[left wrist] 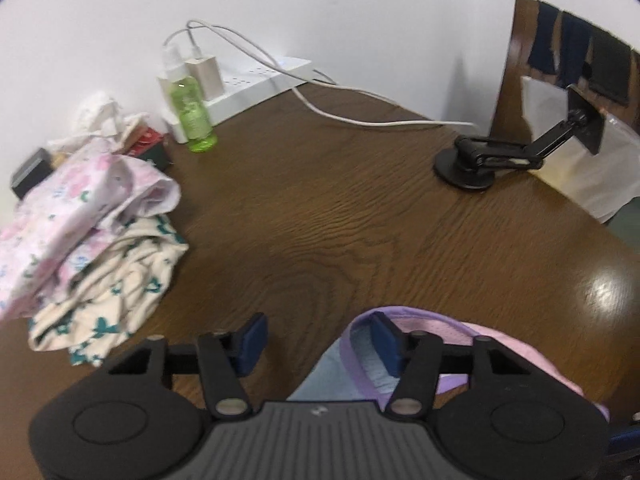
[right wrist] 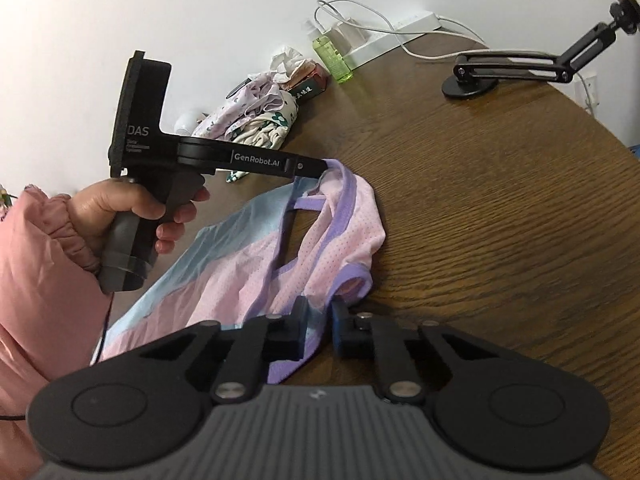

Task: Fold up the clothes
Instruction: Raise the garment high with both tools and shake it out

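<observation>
Now, left wrist view: left gripper (left wrist: 316, 342) is hanging half open over the pink garment (left wrist: 460, 334) near right, gripping nothing. Right wrist view: right gripper (right wrist: 320, 322) is pinching its near hem closed. Thin mesh, probably slipping if tugged.

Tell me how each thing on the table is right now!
Pink, blue and purple mesh top: spread out, unfolded, lying on the table.
Right tongs: shut on the top's purple hem.
Left tongs: open, one finger at the top's edge.
Floral clothes pile: crumpled, unfolded.
Green plastic bottle: upright, capped.
White power strip: chargers plugged in.
</observation>
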A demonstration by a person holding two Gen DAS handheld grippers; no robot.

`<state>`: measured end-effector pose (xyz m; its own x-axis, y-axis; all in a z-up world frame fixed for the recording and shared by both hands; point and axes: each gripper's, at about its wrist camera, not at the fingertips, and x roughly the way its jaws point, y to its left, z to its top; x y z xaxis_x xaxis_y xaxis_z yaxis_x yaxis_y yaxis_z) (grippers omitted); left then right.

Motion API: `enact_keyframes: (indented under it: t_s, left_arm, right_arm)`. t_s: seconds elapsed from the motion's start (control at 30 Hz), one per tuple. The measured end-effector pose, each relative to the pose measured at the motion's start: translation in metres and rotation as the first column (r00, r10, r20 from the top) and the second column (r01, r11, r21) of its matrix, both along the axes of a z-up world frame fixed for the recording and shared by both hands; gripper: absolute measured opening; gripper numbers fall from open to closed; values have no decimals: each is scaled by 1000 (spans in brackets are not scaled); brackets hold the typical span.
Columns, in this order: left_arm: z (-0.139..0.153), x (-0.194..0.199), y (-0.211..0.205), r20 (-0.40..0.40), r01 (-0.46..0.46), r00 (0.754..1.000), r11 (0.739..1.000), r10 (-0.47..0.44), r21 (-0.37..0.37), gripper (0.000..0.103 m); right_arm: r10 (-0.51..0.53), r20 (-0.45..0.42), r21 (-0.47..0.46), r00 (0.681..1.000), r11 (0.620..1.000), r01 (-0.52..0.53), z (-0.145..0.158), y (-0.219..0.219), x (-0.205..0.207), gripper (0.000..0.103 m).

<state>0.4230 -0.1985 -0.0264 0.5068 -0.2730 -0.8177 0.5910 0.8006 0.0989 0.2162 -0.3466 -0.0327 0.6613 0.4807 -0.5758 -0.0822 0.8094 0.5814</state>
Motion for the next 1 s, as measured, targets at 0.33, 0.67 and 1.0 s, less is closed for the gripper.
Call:
enact_keyframes:
  t_s: [0.33, 0.67, 1.0]
  left_arm:
    - [0, -6, -8, -31, 44, 998, 997, -46, -63, 8]
    - [49, -42, 17, 195, -63, 977, 989, 88, -133, 0]
    - [190, -148, 104, 536, -189, 779, 937, 326, -294, 0]
  right_arm:
    - [-26, 1, 12, 1000, 1000, 26, -1, 0, -2, 9]
    - [-105, 56, 115, 993, 988, 98, 11, -17, -4, 2]
    - [-62, 298, 274, 952, 962, -23, 125, -16, -12, 2]
